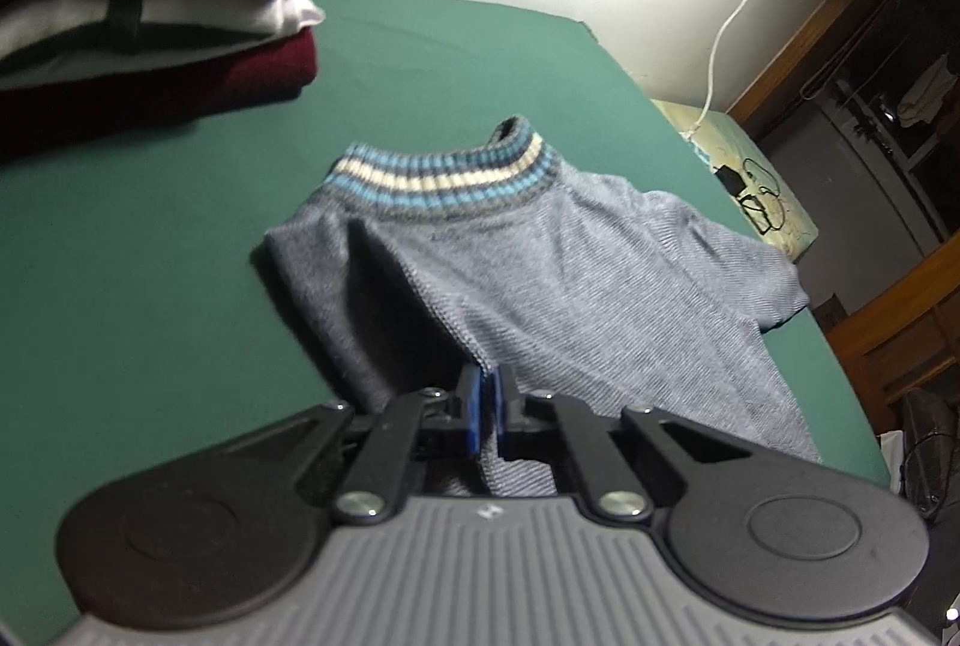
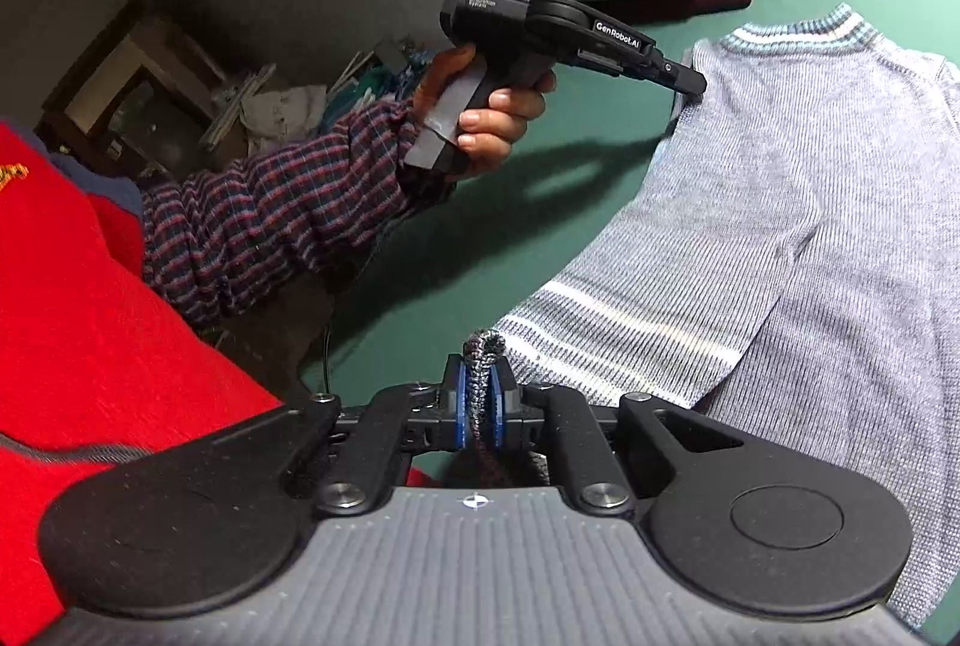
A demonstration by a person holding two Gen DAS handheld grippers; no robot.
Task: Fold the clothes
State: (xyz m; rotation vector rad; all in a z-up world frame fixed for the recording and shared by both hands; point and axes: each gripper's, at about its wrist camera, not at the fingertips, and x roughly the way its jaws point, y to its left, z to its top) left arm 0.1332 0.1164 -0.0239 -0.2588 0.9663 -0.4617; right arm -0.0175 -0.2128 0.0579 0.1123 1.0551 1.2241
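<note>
Sweater (image 1: pixel 576 274) is spread on the green bench (image 1: pixel 150 256) ahead of both fingers; left gripper (image 1: pixel 486 394) is clenched on its side edge, right gripper (image 2: pixel 478 394) on a bunched hem, likely for one fold.

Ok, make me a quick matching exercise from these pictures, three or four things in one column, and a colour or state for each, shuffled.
Things:
1. table cover
2. grey sweater
3. bottom garment of the stack
4. right tongs

Colour or state:
A. shut on a knit edge
B. green
C. striped collar
D. dark red

Pairs: 1-B, 2-C, 3-D, 4-A
</note>
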